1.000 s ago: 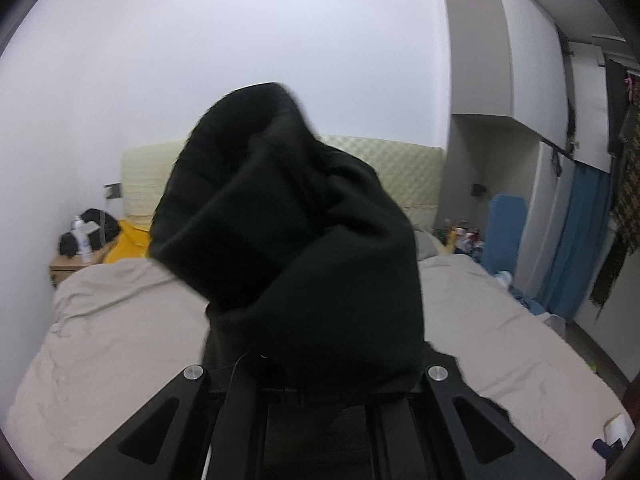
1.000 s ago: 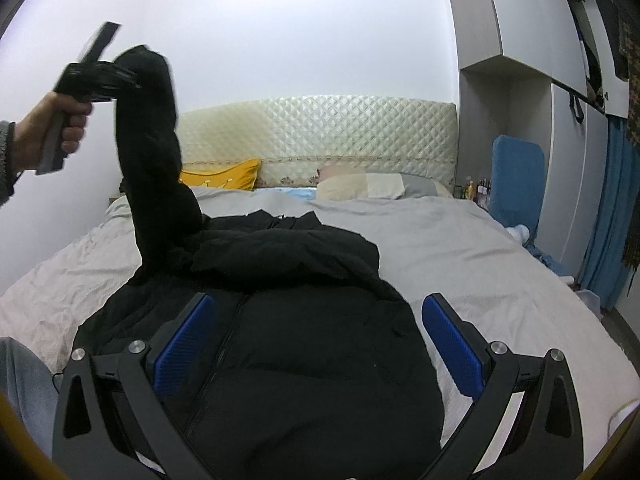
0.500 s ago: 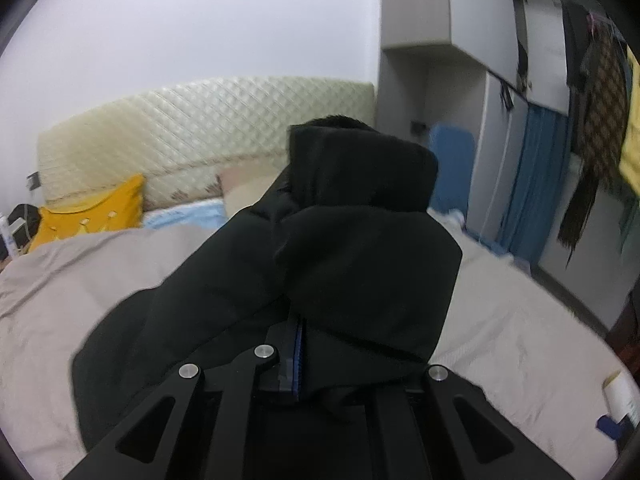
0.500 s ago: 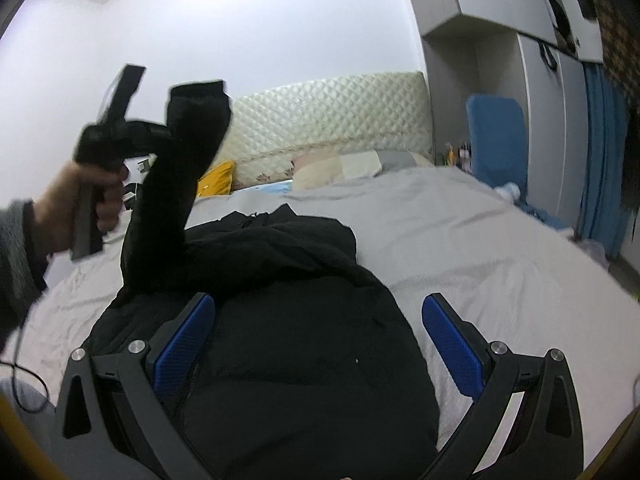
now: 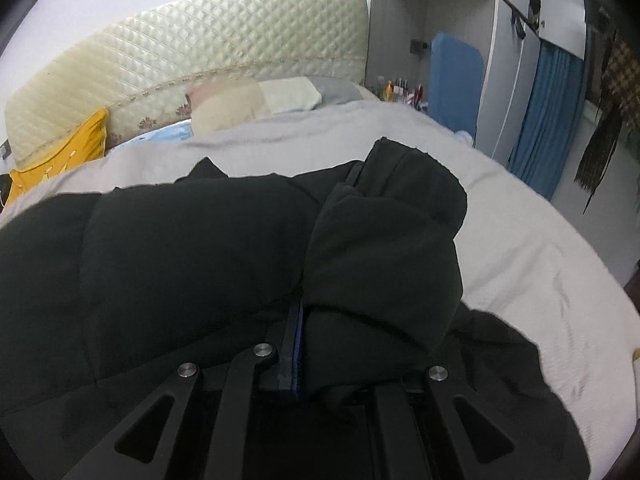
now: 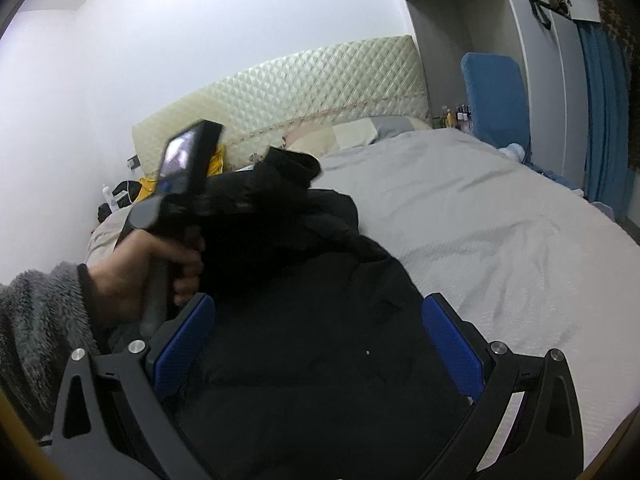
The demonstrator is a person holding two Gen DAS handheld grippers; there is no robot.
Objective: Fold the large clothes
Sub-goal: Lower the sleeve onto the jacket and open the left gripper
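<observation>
Foreground, lower edge of the right-wrist view: the right gripper [image 6: 316, 332], its blue pads standing wide apart with nothing between them, poised above the body of the black padded jacket [image 6: 312, 360], which fills the lower centre of the frame and lies spread on the bed [image 6: 500, 240].

Foreground, lower centre of the left-wrist view: the left gripper [image 5: 298, 344], jaws closed tight on the jacket's sleeve [image 5: 384, 264], whose cuff end bunches up and over the fingers. In the right-wrist view the same gripper appears at middle left, carried by the person's left hand [image 6: 140, 268] in a grey fleece sleeve.

Middle distance: the grey bedcover, bare to the right of the jacket.

Background, upper frame: pillows [image 5: 256, 98], a yellow cushion [image 5: 76, 148] and the quilted headboard [image 5: 200, 52]; wardrobe and blue curtain [image 5: 548, 120] at far right.

Step in hand, by judgement: laying the sleeve across the jacket's chest. It is best done by keeping the grip until the sleeve lies flat and straight over the body, releasing low to avoid a bunched cuff, with the free gripper ready to pin or smooth the fabric.
</observation>
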